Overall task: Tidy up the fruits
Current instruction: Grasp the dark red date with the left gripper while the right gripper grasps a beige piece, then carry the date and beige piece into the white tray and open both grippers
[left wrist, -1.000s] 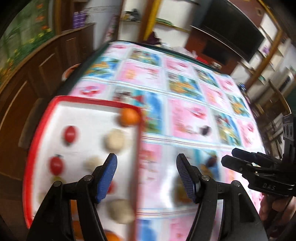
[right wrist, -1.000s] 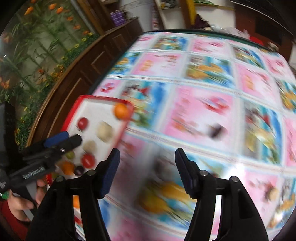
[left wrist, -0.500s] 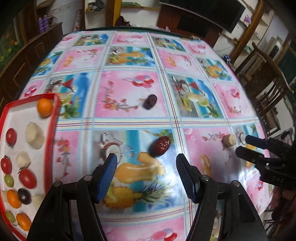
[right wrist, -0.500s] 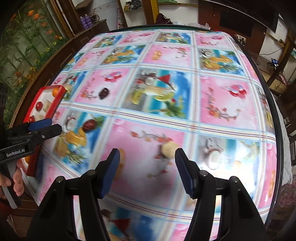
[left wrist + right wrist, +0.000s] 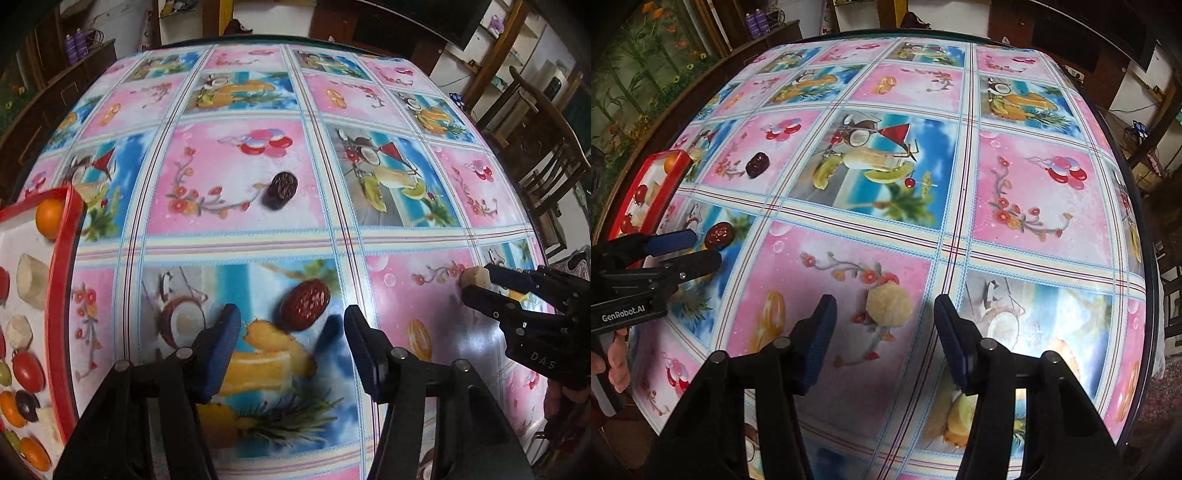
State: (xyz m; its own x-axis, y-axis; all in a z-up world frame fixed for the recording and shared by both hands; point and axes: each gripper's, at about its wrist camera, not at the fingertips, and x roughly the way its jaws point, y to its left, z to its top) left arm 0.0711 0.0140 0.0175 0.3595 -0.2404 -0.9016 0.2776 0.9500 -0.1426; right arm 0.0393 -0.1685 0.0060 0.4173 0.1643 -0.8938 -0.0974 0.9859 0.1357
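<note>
On the flowered tablecloth, a reddish-brown date lies just ahead of and between the tips of my left gripper. Its jaws are closing and the pads do not touch the date. A pale peeled fruit piece lies between the tips of my right gripper, whose jaws are also closing with gaps on both sides. Each gripper shows in the other's view: the right gripper at the pale piece, the left gripper at the date. A darker date lies farther back.
A red-rimmed white tray at the left table edge holds an orange fruit, cherry tomatoes, pale pieces and other small fruits. Wooden chairs stand past the right edge. A wooden cabinet lines the far left wall.
Both grippers swept from over the tray rightward across the table and came lower. Their jaws have narrowed. The date now sits at the left tips, the pale piece at the right tips.
</note>
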